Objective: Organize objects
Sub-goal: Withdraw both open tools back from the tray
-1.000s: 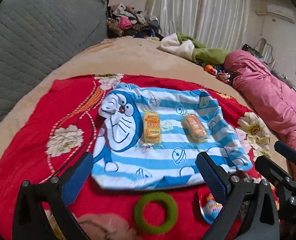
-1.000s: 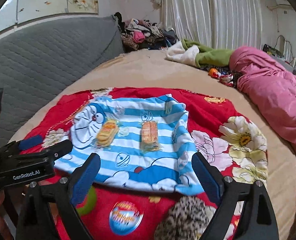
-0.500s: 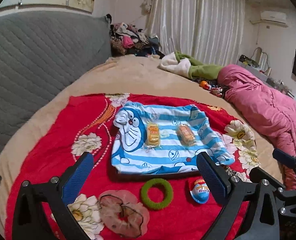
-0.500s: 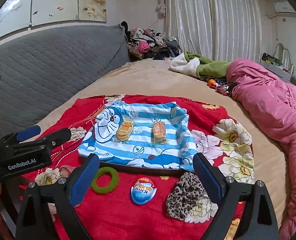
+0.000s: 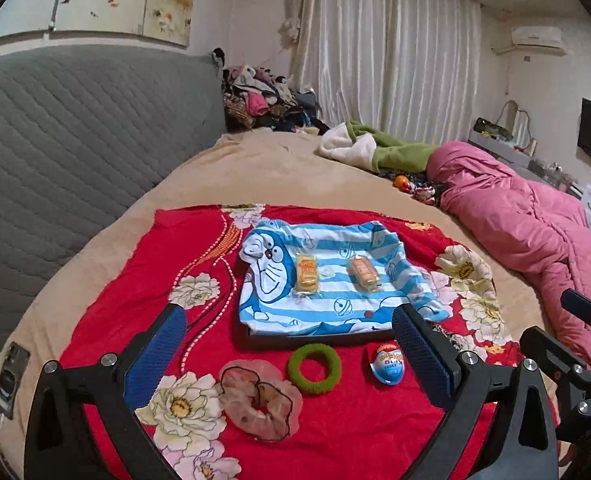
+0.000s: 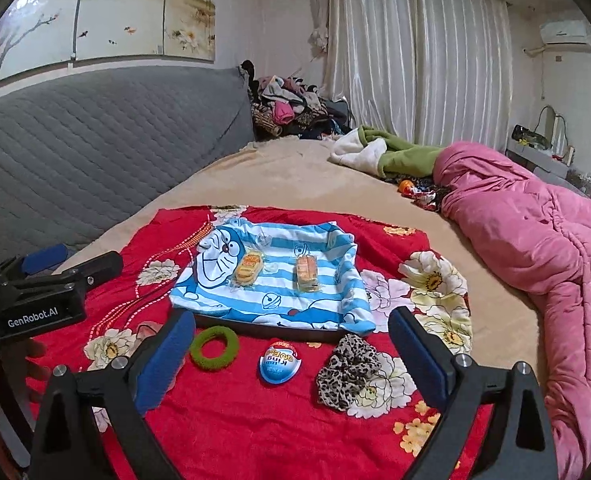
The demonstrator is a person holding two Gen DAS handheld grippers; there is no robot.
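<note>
Tan bed [image 5: 279, 168] bears a red floral cloth [image 5: 143, 280], pink quilt [image 5: 527, 216]

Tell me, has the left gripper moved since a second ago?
Yes. The left gripper has pulled back and up from the striped cartoon cloth, which looks smaller.

1. A floral cloth [image 6: 255, 432] is spread on the bed [image 6: 295, 176], with a quilted headboard [image 6: 95, 140] to the left.
2. A tray [image 6: 255, 326] sits on the cloth's middle, draped with a cartoon towel [image 6: 271, 300].
3. Two wrapped snacks lie on the towel side by side: one snack [image 6: 248, 267] on the left, the other snack [image 6: 306, 273] to its right, apart.
4. In front of the tray lie, left to right, a sheer scrunchie [image 5: 259, 398], a hair ring [image 6: 214, 349], a toy egg [image 6: 279, 362] and a patterned scrunchie [image 6: 349, 370], none touching.
5. A rolled quilt [image 6: 535, 248] lies along the bed's right side, a crumpled blanket [image 6: 379, 152] behind it.
6. A clothes pile [image 6: 291, 108] sits beyond the bed's far end.
</note>
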